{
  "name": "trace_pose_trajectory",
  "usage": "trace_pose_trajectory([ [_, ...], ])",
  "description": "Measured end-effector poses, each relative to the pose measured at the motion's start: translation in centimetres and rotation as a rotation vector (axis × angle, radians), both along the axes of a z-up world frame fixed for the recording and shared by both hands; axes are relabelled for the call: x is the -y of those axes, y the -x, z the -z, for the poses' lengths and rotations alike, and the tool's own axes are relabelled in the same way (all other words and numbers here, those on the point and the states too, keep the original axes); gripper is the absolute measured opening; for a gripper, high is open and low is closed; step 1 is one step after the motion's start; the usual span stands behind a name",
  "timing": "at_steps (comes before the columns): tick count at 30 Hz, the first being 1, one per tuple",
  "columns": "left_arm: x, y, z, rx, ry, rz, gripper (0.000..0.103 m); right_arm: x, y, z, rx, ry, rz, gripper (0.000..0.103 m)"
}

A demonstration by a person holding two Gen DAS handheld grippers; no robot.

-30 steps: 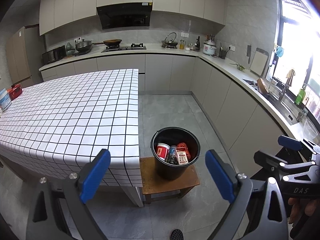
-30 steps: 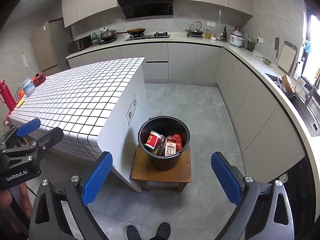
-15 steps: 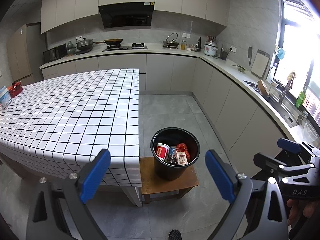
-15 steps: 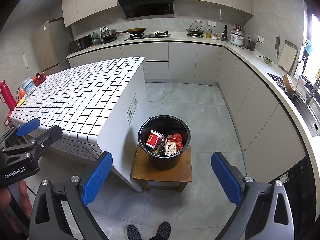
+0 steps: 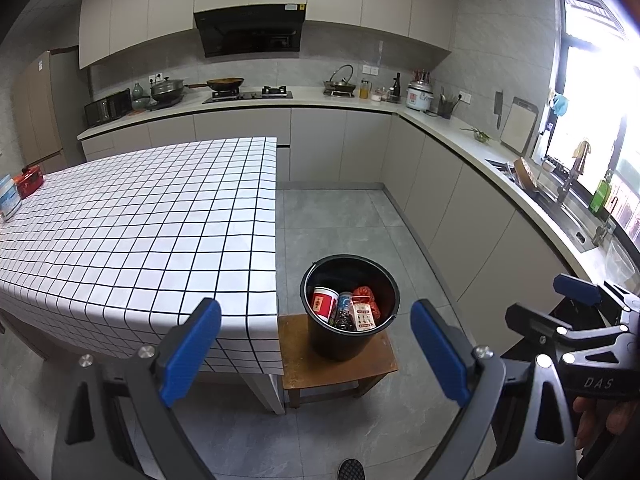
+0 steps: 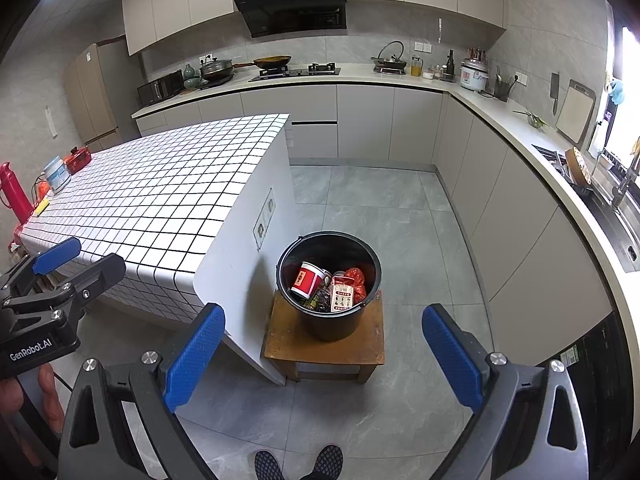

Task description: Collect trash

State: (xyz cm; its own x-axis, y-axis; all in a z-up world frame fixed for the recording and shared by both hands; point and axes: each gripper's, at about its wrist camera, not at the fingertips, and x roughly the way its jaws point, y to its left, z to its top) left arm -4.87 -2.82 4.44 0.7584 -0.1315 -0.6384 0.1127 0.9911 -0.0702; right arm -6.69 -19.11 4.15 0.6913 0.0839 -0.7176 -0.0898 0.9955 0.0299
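Note:
A black bucket (image 5: 316, 280) stands on a low wooden stool (image 5: 296, 364) beside the tiled table (image 5: 132, 224). It holds trash: a red and white cup (image 5: 323, 303), a bottle (image 5: 344, 312), a carton (image 5: 363, 317) and a red bag (image 5: 364, 293). In the right wrist view the bucket (image 6: 288, 264) and its cup (image 6: 306, 279) show too. My left gripper (image 5: 316, 352) is open and empty, held well above and short of the bucket. My right gripper (image 6: 324, 356) is open and empty, likewise high above it.
The stool (image 6: 280, 340) stands on grey floor tiles. A red flask (image 6: 14, 192), a tub (image 6: 56, 174) and a red box (image 6: 78, 158) stand at the table's far left end. Kitchen counters (image 5: 460, 144) run along the back and right, with a sink (image 5: 560, 204).
Both views have barely shifted; the bucket and its contents stay in place. Both grippers remain open.

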Motion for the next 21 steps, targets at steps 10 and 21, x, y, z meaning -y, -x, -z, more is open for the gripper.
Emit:
trace_pose_trajectory([
  [10,0.6,-0.2,0.3,0.006,-0.011,0.025,0.097,0.3,-0.3,0.1,-0.003,0.012,0.003,0.1],
  [21,1.1,-0.7,0.7,0.016,-0.015,0.05,0.097,0.9,-0.6,0.0,-0.001,0.025,0.012,0.1],
])
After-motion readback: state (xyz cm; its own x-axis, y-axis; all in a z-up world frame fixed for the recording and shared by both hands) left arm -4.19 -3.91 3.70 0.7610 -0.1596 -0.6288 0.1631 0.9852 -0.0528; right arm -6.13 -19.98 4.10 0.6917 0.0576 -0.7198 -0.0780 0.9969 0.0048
